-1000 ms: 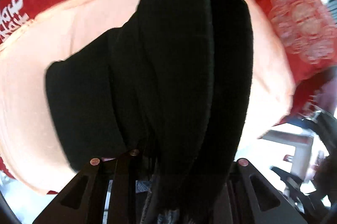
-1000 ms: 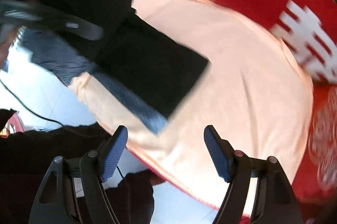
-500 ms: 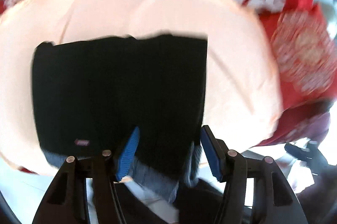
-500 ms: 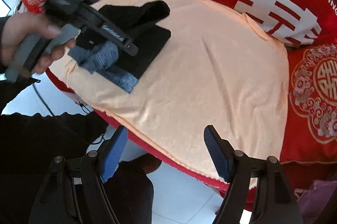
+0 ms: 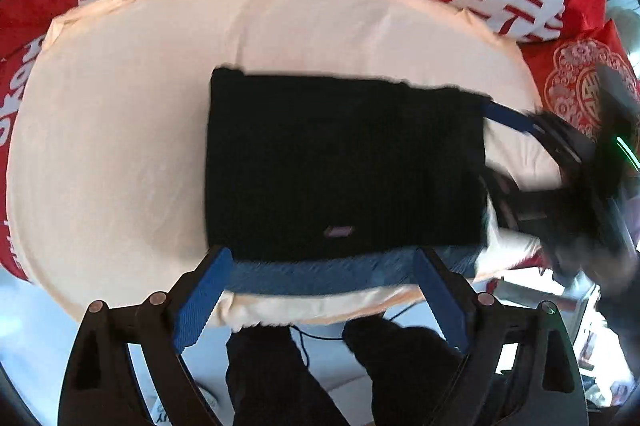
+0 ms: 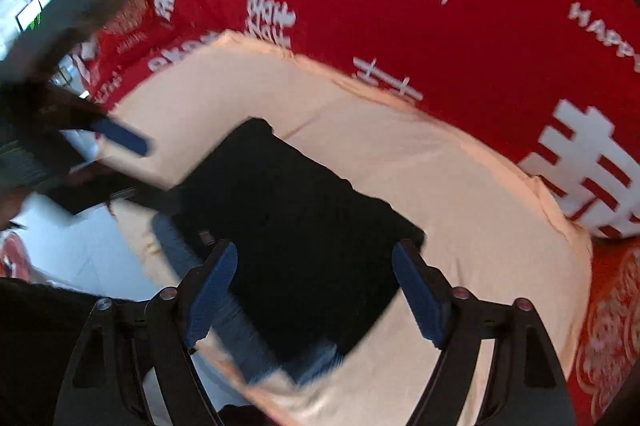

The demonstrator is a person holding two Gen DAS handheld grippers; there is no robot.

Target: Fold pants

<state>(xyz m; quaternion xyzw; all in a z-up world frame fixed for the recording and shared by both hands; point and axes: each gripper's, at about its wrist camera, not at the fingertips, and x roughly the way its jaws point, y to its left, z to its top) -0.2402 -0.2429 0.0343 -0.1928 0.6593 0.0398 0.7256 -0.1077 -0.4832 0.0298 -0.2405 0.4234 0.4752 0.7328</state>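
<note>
The black pants (image 5: 344, 166) lie folded into a flat rectangle on the peach cloth (image 5: 112, 146), with a blue-grey band (image 5: 320, 276) along the near edge. My left gripper (image 5: 320, 300) is open and empty, just in front of that near edge. My right gripper (image 6: 314, 294) is open and empty, hovering over the near part of the pants (image 6: 296, 226). In the left wrist view the right gripper shows blurred at the pants' right edge, one blue finger (image 5: 508, 118) by the corner. In the right wrist view the left gripper's blue finger (image 6: 124, 140) shows blurred at the left.
The peach cloth (image 6: 460, 210) covers a red bedspread (image 6: 400, 18) with white lettering. A red patterned cushion (image 5: 580, 86) lies at the right. The bed's front edge is close, with pale floor (image 6: 72, 246) and the person's dark legs (image 5: 280, 378) below it.
The left gripper has let go of the pants, opened, and drawn back; the pants have dropped flat into a rectangle. The right gripper, open throughout, has moved in over the pants.
</note>
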